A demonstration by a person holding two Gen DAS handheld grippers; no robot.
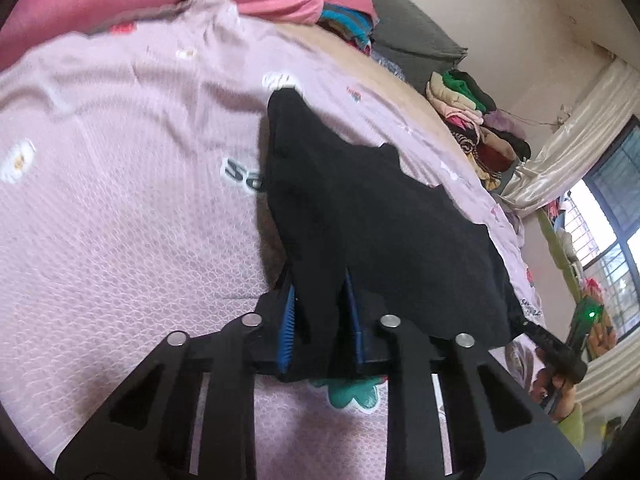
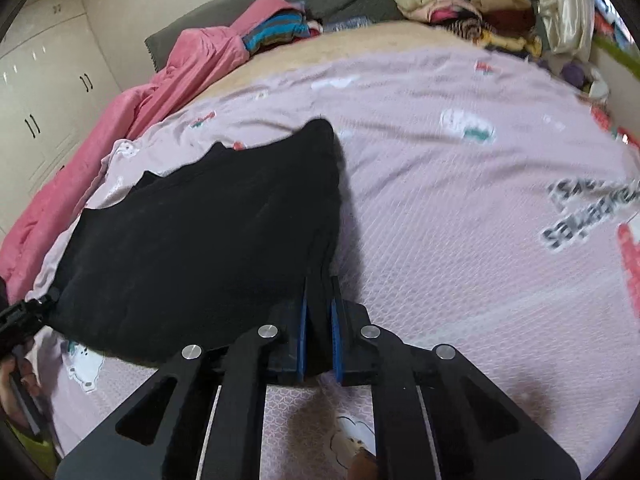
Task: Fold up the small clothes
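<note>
1. The left gripper point(image 1: 320, 300) had its fingers point(image 1: 289, 320) clenched on one corner of the black garment point(image 1: 360, 208), the cloth bunched between the blue pads.
2. The right gripper point(image 2: 319, 312) likewise gripped the opposite corner of that garment point(image 2: 200, 240), its fingers point(image 2: 336, 336) pressed onto the fabric.
3. The garment hung stretched between the two pairs of fingers, just above the pink bedspread point(image 1: 120, 220); its far edge was jagged and uneven.
4. Only the left view showed a window point(image 1: 608, 220) with a curtain point(image 1: 580, 140), well beyond the fingers to their right, and the person's hand point(image 1: 556, 384) on the other gripper.
5. Only the right view showed white wardrobe doors point(image 2: 44, 92), far to the left of its fingers.
6. Both views showed a pink quilt point(image 2: 132, 120) and a pile of clothes point(image 2: 472, 0) at the bed's far edge.
7. Ahead of the right fingers and to their right the bedspread point(image 2: 460, 220) lay flat; left of the left fingers it did too.
</note>
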